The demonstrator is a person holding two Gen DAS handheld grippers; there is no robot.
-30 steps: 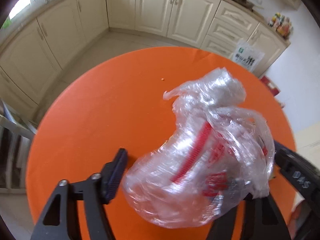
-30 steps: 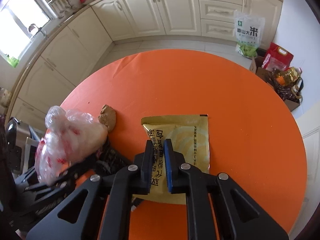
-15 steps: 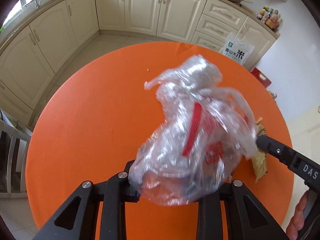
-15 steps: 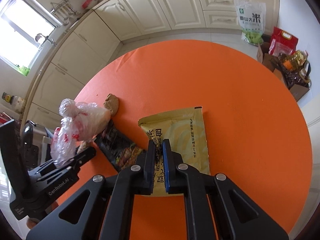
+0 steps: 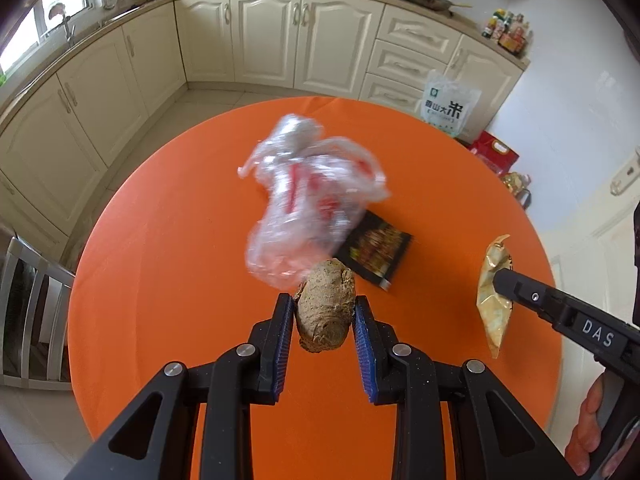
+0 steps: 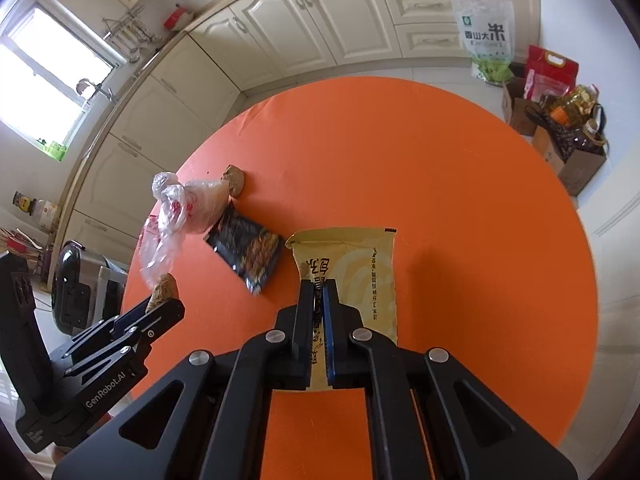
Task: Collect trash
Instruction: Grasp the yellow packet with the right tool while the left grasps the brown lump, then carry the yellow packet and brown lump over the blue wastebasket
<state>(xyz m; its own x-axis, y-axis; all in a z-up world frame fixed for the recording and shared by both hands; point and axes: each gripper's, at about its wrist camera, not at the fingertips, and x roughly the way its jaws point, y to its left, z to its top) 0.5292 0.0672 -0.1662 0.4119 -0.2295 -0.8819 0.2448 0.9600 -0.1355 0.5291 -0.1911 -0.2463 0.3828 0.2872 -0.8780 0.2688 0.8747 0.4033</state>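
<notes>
My left gripper (image 5: 322, 300) is shut on a brown crumpled lump (image 5: 325, 312) and holds it above the orange round table (image 5: 168, 264). A clear plastic bag with red print (image 5: 308, 204) is blurred just beyond the lump, apparently in the air. A black snack wrapper (image 5: 376, 252) lies on the table past it. My right gripper (image 6: 319, 284) is shut on a yellow packet (image 6: 360, 276), also in the left wrist view (image 5: 494, 288). A second brown lump (image 6: 235, 180) lies on the table beside the bag (image 6: 188, 208).
Cream kitchen cabinets (image 5: 304, 36) run behind the table. A rice bag (image 6: 486, 36) and boxes with bottles (image 6: 568, 132) stand on the floor at the right. A chair (image 5: 28, 312) stands at the table's left edge.
The plastic bag has left my left gripper and moved forward. My left gripper now holds the brown lump. My right gripper has lifted higher with the yellow packet.
</notes>
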